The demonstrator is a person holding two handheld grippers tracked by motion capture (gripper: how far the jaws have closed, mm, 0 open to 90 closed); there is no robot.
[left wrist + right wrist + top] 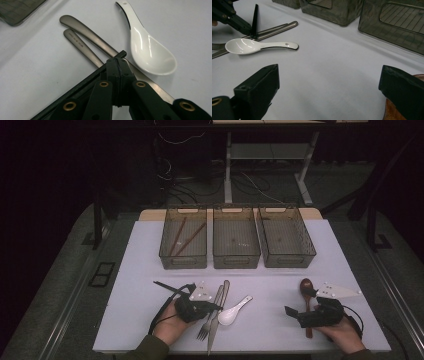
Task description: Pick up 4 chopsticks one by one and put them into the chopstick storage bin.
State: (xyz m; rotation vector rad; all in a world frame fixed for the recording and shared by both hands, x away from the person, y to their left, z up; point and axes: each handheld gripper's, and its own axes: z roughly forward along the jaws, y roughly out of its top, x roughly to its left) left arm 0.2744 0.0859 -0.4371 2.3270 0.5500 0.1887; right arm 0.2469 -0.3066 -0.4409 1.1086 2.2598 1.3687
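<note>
Nearest the person, the left hand-held gripper (212, 307) lay closed over the cutlery on the counter (280, 280), its jaws pressed together above the knife (100, 42) and fork (82, 47); whether it pinched either handle could not be told. Both handles ran away from it toward the bins, so their long axes lay roughly in line with the jaws. The white spoon (232, 312) rested just to the right of the knife, bowl toward the person. The right hand-held gripper (295, 312) stood open well apart from these, with the wooden spoon (306, 287) just beside it. Farther off, the left bin (183, 262) held chopsticks (184, 237).
</note>
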